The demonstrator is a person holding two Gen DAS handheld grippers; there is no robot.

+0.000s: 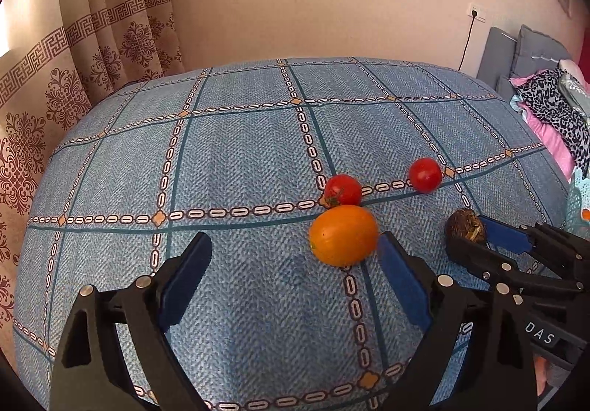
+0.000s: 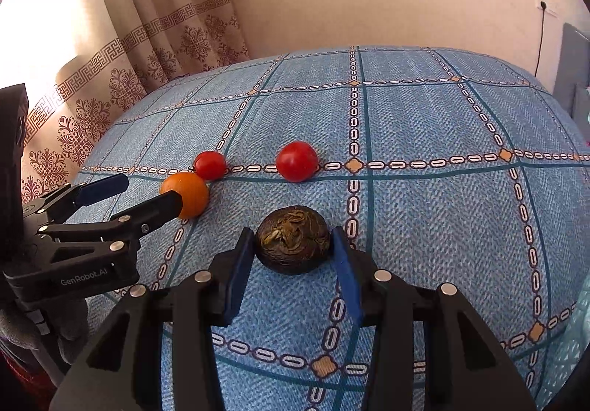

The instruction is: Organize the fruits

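Gripping a dark, wrinkled fruit [image 2: 293, 245] (shrivelled top), the right gripper [image 2: 293, 256] is clamping it; left gripper [image 1: 295, 256] is gaping wide beside the orange fruit [image 1: 343, 234].

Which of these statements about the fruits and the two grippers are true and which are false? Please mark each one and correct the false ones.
1. The right gripper has its fingers on either side of the dark brown fruit. True.
2. The left gripper is shut on a red tomato. False: it is open, with the orange fruit near its right finger.
3. Two red tomatoes lie on the blue checked cloth. True.
4. The orange fruit lies far from both tomatoes. False: it touches or nearly touches the nearer tomato.
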